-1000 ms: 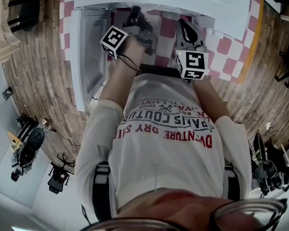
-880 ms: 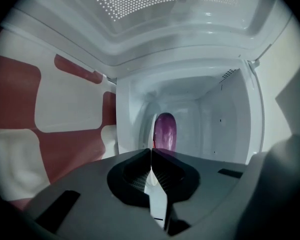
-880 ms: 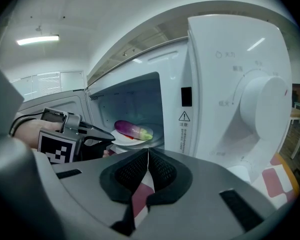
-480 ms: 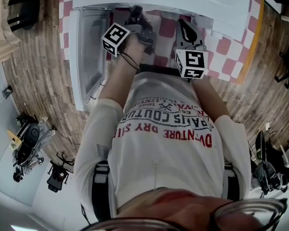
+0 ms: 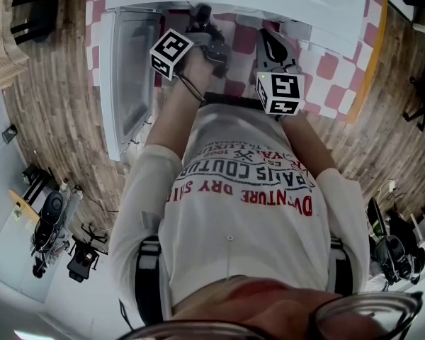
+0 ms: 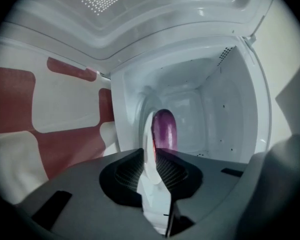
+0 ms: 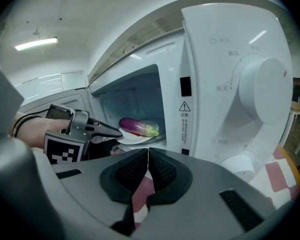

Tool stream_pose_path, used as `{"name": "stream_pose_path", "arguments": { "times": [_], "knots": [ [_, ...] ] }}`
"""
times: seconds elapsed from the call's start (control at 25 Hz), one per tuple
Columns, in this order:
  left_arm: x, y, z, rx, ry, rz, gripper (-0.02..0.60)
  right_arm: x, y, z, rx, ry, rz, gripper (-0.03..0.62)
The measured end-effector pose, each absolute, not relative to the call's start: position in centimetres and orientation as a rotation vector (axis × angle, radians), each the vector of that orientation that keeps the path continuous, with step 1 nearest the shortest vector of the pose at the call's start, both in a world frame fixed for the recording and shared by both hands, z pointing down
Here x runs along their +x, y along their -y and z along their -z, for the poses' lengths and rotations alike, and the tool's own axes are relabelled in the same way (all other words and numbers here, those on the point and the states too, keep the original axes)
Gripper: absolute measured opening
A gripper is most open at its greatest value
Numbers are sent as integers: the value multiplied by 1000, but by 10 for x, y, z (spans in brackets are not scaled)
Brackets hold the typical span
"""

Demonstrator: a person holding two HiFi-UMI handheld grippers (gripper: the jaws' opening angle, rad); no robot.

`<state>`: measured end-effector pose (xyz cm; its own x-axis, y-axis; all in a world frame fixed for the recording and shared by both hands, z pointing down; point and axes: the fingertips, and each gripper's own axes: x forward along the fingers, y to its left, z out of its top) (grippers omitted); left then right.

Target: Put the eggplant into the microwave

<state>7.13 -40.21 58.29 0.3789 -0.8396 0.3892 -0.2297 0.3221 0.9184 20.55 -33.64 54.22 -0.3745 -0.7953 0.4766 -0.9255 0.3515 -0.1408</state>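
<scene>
A purple eggplant [image 6: 165, 128] with a green end [image 7: 137, 126] lies on a white plate [image 6: 149, 151] inside the open white microwave [image 7: 220, 84]. My left gripper [image 6: 155, 153] reaches into the cavity and still pinches the plate's rim, which shows edge-on between its pads. Its jaws are opening. The right gripper view shows the left gripper [image 7: 115, 132] just short of the plate [image 7: 132, 137]. My right gripper [image 7: 148, 153] hangs outside, in front of the control panel, shut with nothing in it. In the head view the left gripper [image 5: 200, 16] is at the opening, with the right gripper [image 5: 269, 42] beside it.
The microwave door [image 5: 131, 76] stands swung open at the left. The microwave sits on a red-and-white checkered cloth [image 5: 329, 66]. A large round knob [image 7: 262, 91] and a second knob below it are on the panel. The floor is wood.
My left gripper has edged a little deeper toward the microwave and rolled slightly. The right gripper has stayed where it was.
</scene>
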Motion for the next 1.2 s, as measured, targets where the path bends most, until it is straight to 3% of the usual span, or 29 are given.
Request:
{"name": "stream_pose_path", "arguments": {
  "times": [0.08,0.2,0.28,0.56,0.64,0.72,0.76,1.2],
  "knots": [
    [73,405,-575,1227,1130,584,132,206,335,-543,1510,2297,-589,26],
    [75,405,-569,1241,1098,623,189,205,332,-545,1492,2307,-633,26],
    [76,401,-568,1243,1099,622,267,205,329,-544,1482,2313,-635,26],
    [81,375,-558,1321,1109,560,287,204,314,-539,1466,2329,-618,27],
    [85,363,-558,1355,1120,495,230,205,309,-536,1467,2333,-609,27],
    [87,350,-560,1374,1153,425,65,206,304,-533,1470,2338,-597,28],
    [88,344,-560,1387,1166,402,45,207,301,-532,1471,2341,-590,27],
    [102,302,-484,1969,1348,158,28,220,275,-491,1535,2391,-434,28]
  ]
}}
